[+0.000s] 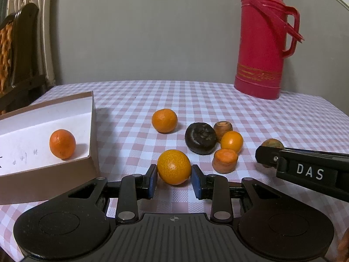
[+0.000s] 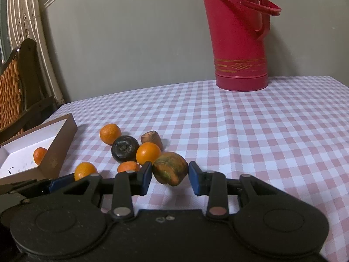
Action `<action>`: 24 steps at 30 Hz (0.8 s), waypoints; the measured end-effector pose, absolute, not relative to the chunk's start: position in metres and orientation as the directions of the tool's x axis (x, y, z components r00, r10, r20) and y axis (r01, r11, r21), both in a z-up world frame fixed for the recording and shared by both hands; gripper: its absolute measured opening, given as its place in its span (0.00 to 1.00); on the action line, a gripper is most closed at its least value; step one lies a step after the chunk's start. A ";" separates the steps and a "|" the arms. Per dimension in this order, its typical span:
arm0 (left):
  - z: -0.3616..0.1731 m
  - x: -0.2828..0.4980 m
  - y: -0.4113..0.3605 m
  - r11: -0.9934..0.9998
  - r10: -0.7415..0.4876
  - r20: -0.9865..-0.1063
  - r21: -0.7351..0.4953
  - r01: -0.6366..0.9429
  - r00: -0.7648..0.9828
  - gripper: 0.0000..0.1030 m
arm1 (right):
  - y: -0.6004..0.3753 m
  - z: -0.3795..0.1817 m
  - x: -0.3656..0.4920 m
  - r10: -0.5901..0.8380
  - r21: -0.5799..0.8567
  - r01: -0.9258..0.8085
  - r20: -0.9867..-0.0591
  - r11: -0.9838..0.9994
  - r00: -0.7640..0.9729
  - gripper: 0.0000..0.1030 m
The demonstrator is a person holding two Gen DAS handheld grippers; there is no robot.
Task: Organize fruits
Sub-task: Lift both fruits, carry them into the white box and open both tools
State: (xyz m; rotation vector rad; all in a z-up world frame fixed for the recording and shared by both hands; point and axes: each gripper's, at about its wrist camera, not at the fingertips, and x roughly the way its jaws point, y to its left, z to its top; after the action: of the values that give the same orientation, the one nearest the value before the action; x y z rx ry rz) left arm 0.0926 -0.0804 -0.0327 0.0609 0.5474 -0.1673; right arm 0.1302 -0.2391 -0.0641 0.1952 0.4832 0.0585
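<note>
While one small orange citrus fruit (image 1: pixel 62 143) already sits in the white-lined brown cardboard box (image 1: pixel 92 131), the rest lie loose on the pink checked tablecloth (image 1: pixel 196 100). Left gripper (image 1: pixel 174 180) is nearly closed around a round yellow-orange citrus (image 1: pixel 173 166), pads touching or just off it; no clear long axis. Right gripper (image 2: pixel 170 178) brackets a mottled green-orange carrot chunk (image 2: pixel 170 170), small gaps showing, long axis roughly across the jaws.

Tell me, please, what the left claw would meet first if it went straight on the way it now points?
The left claw already has a yellow-orange citrus fruit between its pads, so that comes first. Beyond it probably lies the black fruit, though depth is hard to judge.
</note>
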 end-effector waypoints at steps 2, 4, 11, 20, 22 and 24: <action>-0.032 0.092 -0.080 0.984 -0.145 -0.520 0.011 0.176 0.842 0.33 | -0.240 -0.063 0.128 0.100 0.199 -0.009 -0.452 0.980 0.887 0.27; -0.031 0.090 -0.080 0.984 -0.147 -0.516 0.013 0.179 0.844 0.33 | -0.241 -0.062 0.126 0.098 0.198 -0.008 -0.447 0.980 0.889 0.27; -0.028 0.083 -0.080 0.982 -0.157 -0.500 0.015 0.189 0.852 0.33 | -0.242 -0.058 0.115 0.090 0.186 -0.008 -0.435 0.983 0.896 0.27; -0.014 0.064 -0.065 0.978 -0.179 -0.462 0.014 0.209 0.869 0.33 | -0.239 -0.047 0.094 0.090 0.170 -0.022 -0.402 0.985 0.911 0.27; -0.011 0.060 -0.060 0.978 -0.179 -0.452 0.013 0.207 0.874 0.33 | -0.237 -0.044 0.091 0.089 0.159 -0.028 -0.392 0.987 0.916 0.27; -0.007 0.056 -0.055 0.979 -0.179 -0.442 0.011 0.205 0.879 0.33 | -0.235 -0.042 0.087 0.093 0.155 -0.035 -0.383 0.987 0.919 0.27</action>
State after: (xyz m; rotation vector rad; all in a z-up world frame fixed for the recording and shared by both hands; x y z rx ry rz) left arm 0.0560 -0.0548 -0.0069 0.0582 0.4552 -0.2006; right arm 0.0871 -0.2347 -0.0423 0.1468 0.4003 0.0657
